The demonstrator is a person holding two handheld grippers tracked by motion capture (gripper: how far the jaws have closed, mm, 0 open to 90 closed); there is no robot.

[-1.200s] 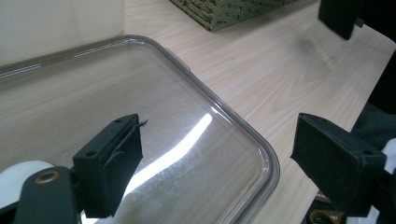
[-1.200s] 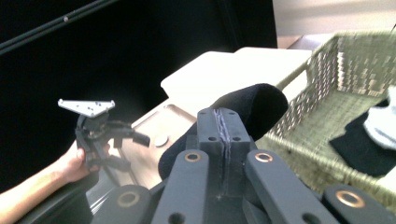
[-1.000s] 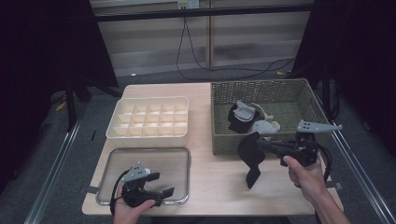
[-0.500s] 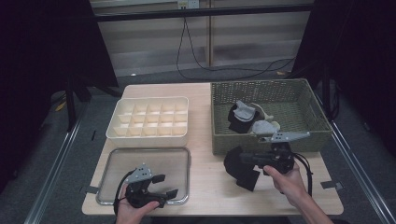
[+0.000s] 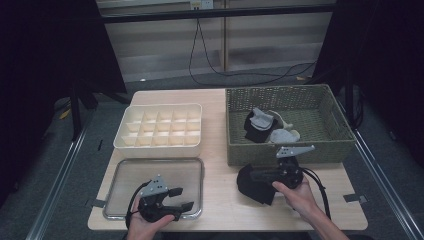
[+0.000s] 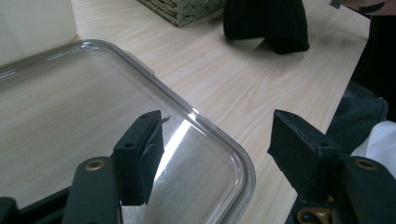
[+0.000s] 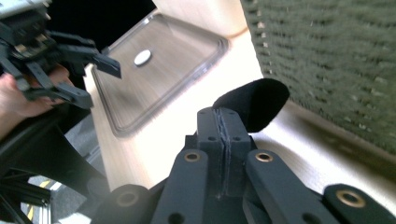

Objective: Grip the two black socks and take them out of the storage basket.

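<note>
A black sock [image 5: 252, 187] lies bunched on the table in front of the basket, and my right gripper [image 5: 255, 176] is shut on its edge. In the right gripper view the closed jaws [image 7: 223, 116] pinch the sock [image 7: 254, 105] at their tips. At the front left my left gripper [image 5: 181, 198] hovers over the near right corner of a clear plastic tray [image 5: 150, 170]. Its jaws [image 6: 217, 128] stand open and have just been closing, with nothing between them. The sock [image 6: 266, 23] lies beyond that tray [image 6: 70, 107].
A green woven basket [image 5: 330, 145] at the back right holds grey and black socks [image 5: 260, 122]. A cream divided box [image 5: 160, 125] stands at the back left. Bare wood lies between tray and sock. The table's front edge is close to both hands.
My right gripper has come down and to the left from the basket's front rim with the black sock, which now rests on the table. The left gripper's jaws have narrowed.
</note>
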